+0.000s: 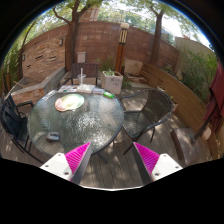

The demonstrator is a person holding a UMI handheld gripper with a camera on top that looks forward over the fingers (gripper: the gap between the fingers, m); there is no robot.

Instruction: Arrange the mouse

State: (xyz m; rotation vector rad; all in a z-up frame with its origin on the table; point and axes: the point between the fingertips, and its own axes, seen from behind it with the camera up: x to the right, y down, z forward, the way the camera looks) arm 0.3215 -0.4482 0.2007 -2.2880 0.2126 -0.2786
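A round glass table (95, 125) stands ahead of the fingers on a wooden deck. A tan, flat, roundish mat (68, 101) lies on its far left part. A small dark thing (53, 136), possibly the mouse, lies near the table's near left rim. My gripper (112, 160) is open and empty, well back from the table. Its magenta pads (77, 157) are spread wide over the deck boards.
Dark metal chairs stand around the table: one at the right (150, 108), one at the left (12, 118). A small green thing (107, 95) lies on the table's far side. A white planter (112, 80) and a brick wall (95, 45) stand beyond. A wooden bench (170, 85) runs along the right.
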